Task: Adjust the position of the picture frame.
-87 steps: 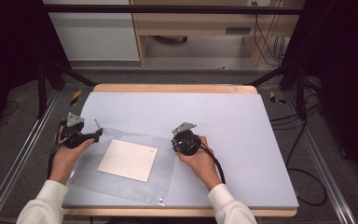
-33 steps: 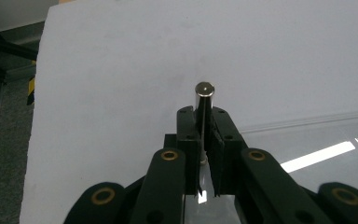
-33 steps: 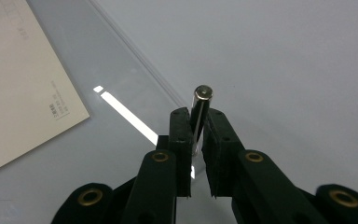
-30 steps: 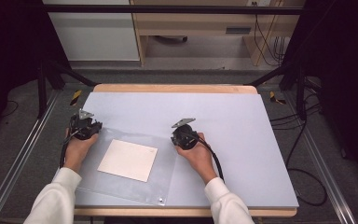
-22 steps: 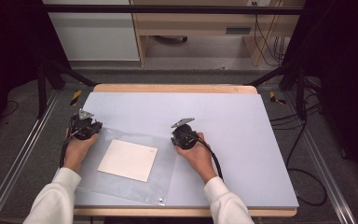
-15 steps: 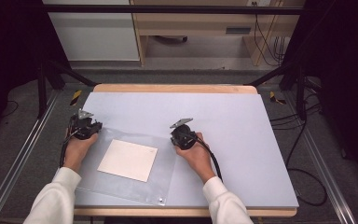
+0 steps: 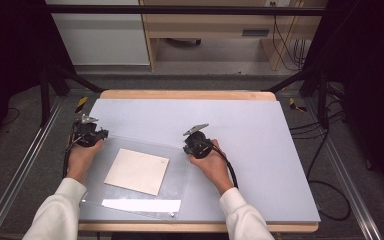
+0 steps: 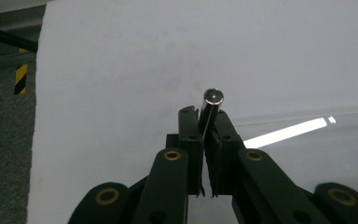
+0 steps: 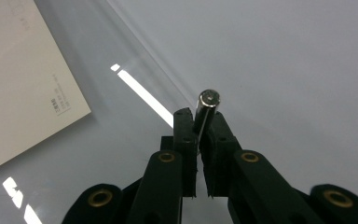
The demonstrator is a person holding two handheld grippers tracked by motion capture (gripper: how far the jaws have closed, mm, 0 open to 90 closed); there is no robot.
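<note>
Metal pins sit clamped in both tools: my left gripper (image 8: 206,133) pinches one small pin (image 8: 210,108), my right gripper (image 9: 198,133) another (image 9: 206,108). Just beyond the tips lies a clear plastic sleeve (image 7: 180,167) with its pale card (image 7: 137,171), which I judge the pins will weigh down at two corners.

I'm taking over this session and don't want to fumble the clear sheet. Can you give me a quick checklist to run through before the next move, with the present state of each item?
1. Left gripper closed on its small metal cylinder: ok, jaws shut around it.
2. Right gripper closed on its metal cylinder: ok, same grip.
3. Each gripper at a far corner of the clear sheet: ok in the high view.
4. Cylinders actually pressing on the sheet: cannot tell.
5. Beige card lying flat within the sheet: ok.
6. Sheet fully on the table: ok, though its near edge lies close to the table's front edge.
</note>
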